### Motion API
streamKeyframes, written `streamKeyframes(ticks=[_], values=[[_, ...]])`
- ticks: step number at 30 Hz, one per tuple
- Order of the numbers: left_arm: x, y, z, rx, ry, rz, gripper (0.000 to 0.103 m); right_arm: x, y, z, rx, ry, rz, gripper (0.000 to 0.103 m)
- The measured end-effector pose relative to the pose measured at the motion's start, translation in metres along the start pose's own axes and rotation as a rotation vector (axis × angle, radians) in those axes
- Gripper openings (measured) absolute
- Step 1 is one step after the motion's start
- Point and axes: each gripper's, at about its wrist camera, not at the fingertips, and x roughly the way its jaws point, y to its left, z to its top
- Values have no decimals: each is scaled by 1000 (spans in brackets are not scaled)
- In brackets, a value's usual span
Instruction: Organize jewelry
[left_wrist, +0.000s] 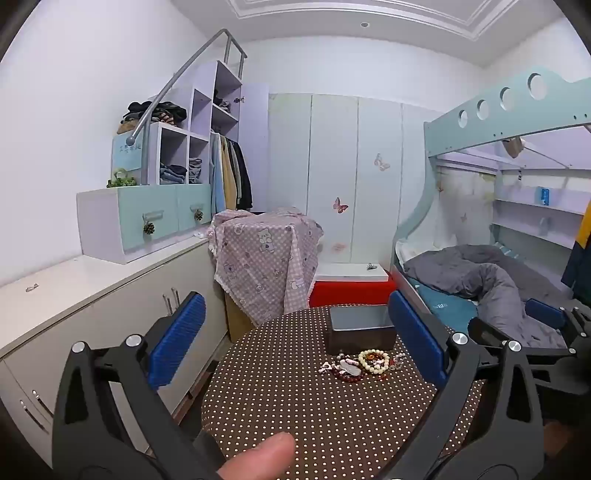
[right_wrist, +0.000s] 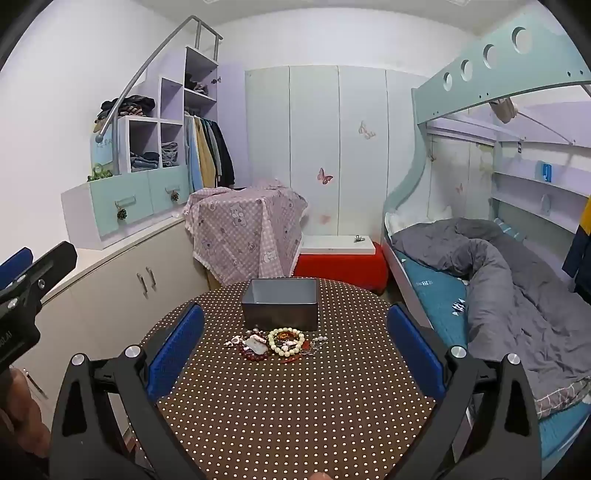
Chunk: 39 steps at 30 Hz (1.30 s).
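Closest to the lens, a fingertip (left_wrist: 264, 452) pokes up at the bottom edge of the left wrist view, resting behind the left gripper (left_wrist: 295, 341), whose blue pads (left_wrist: 177, 339) stand spread wide with nothing between them. Beyond it lies a round table (left_wrist: 295, 406) under a brown cloth with white dots. The right gripper (right_wrist: 295, 343) is likewise released, its jaws wide apart and empty, hovering over the near half of the table. Toward the table's far side sits a dark grey box (right_wrist: 280, 304), open at the top. Just in front of the box, touching or nearly touching its near wall, lies the jewelry pile (right_wrist: 277, 343): a cream bead bracelet (right_wrist: 286, 341), dark red beads (right_wrist: 255, 353) and some pale pieces, tangled together. Behind the table stand a red stool (right_wrist: 340, 267) and something draped in a pink checked cloth (right_wrist: 243, 232); beside the table is a bed with a grey duvet (right_wrist: 509, 280).
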Motion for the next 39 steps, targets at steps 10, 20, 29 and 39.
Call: streamKeyframes(ticks=[10, 20, 29, 39], values=[[-1, -6, -1, 12, -1, 2, 97, -13, 6, 11, -10, -36, 1, 95], [-1, -6, 1, 1, 2, -8, 97, -13, 3, 20, -15, -48, 0, 95], [1, -5, 2, -5, -1, -10, 97, -11, 4, 20, -19, -55, -4, 95], [1, -2, 4, -10, -2, -17, 97, -10, 3, 21, -14, -66, -8, 95]])
